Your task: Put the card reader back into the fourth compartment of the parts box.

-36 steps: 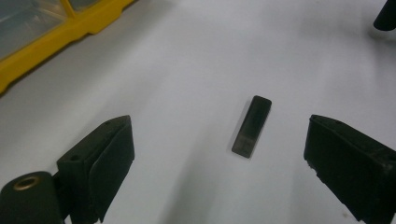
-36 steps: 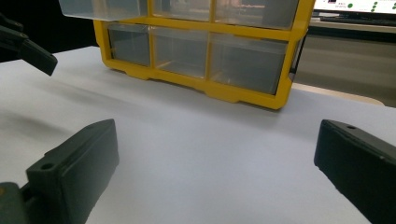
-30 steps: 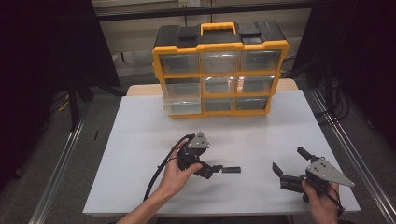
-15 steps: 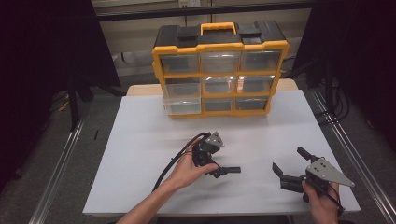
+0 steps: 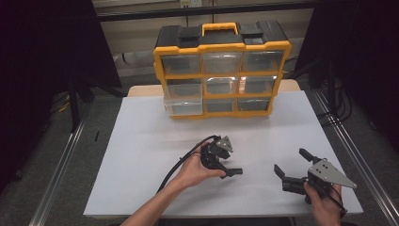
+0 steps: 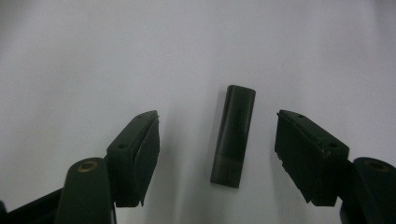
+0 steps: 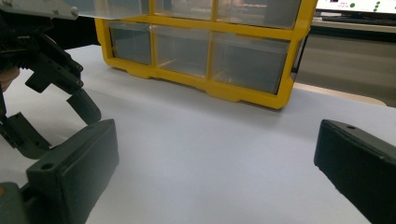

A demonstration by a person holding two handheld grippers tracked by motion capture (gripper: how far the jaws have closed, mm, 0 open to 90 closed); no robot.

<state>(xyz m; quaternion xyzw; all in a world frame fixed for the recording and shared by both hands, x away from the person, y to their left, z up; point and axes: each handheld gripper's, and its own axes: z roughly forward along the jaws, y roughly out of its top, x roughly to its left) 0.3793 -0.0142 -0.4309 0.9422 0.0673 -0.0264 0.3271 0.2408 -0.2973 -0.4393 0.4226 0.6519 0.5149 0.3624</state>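
Risk, as we judge it, lies in an uneven squeeze; our left tool (image 6: pixel 217 156) has just been closing, its jaws half-wide astride the small black stick (image 6: pixel 233 135) lying flat on the white worktop (image 5: pixel 141 155), pads not touching it; the stick sits nearer one pad, so it could skid or twist; our right tool (image 5: pixel 291 170) rests wide open, empty; the yellow drawer organiser (image 5: pixel 221 70) stands well behind, nothing obstructing.
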